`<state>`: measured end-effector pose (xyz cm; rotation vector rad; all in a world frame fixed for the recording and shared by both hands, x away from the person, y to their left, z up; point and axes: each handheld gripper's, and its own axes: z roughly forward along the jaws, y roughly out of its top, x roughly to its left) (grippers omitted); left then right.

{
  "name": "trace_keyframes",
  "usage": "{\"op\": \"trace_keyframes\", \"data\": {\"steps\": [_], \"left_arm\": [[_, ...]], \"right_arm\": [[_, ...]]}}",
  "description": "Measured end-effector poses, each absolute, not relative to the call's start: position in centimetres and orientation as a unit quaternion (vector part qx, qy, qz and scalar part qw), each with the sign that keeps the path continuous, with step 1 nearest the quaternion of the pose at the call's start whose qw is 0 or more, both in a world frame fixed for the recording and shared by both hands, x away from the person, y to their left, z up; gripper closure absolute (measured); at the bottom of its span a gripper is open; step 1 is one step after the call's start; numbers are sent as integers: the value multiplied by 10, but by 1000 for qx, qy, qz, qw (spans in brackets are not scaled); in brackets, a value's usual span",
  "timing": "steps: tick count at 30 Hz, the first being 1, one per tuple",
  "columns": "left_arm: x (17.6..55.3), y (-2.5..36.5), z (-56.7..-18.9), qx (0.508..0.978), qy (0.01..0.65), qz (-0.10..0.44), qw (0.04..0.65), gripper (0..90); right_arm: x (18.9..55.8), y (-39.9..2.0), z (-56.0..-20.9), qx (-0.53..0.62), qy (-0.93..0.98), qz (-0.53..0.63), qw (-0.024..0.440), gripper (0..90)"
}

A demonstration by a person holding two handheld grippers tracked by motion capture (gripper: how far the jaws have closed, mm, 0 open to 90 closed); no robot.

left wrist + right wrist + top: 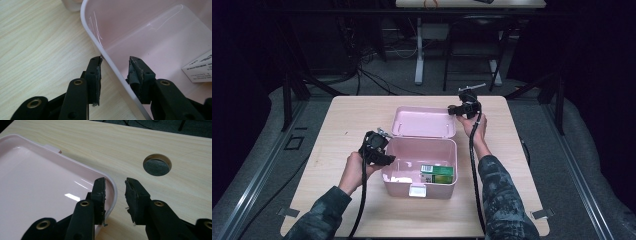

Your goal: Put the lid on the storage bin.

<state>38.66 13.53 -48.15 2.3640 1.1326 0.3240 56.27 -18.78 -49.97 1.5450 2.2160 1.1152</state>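
Pink plastic box (419, 167) stands open at the table's (347, 120) middle, its lid (424, 121) lying back flat. My left gripper (115, 71) straddles the box's left wall without pinching it. My right gripper (115, 192), released, has 1 jaw over the lid's corner rim.
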Motion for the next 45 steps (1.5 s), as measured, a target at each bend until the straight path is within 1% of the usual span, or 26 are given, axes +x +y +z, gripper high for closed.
{"op": "trace_keyframes", "data": {"steps": [2, 3, 8, 10, 13, 24, 26, 30, 38, 40, 41, 45], "left_arm": [[387, 135, -482, 867, 415, 119, 247, 628], [387, 135, -482, 868, 414, 120, 247, 627], [387, 134, -482, 868, 413, 122, 246, 620], [387, 134, -483, 868, 414, 123, 245, 620], [387, 134, -483, 868, 414, 124, 245, 620], [387, 132, -484, 865, 418, 126, 248, 620], [387, 132, -484, 865, 419, 126, 247, 623], [387, 132, -484, 865, 419, 126, 247, 624], [387, 132, -484, 863, 421, 127, 247, 626], [387, 132, -484, 863, 423, 128, 246, 625], [387, 132, -484, 862, 424, 131, 244, 622], [387, 131, -484, 863, 424, 131, 243, 623]], "right_arm": [[565, -184, -504, 522, 760, 375, 101, 722], [565, -182, -505, 522, 761, 372, 97, 752], [564, -183, -505, 525, 752, 388, 91, 784], [563, -182, -500, 518, 755, 388, 105, 790], [561, -182, -493, 517, 751, 396, 109, 796], [551, -188, -469, 490, 745, 427, 150, 804], [549, -189, -465, 487, 745, 431, 151, 804], [543, -189, -456, 469, 748, 436, 174, 806], [533, -190, -440, 438, 754, 444, 206, 814], [529, -189, -435, 430, 756, 444, 215, 829], [528, -188, -434, 425, 757, 444, 220, 853], [525, -186, -429, 423, 758, 443, 223, 859]]}}
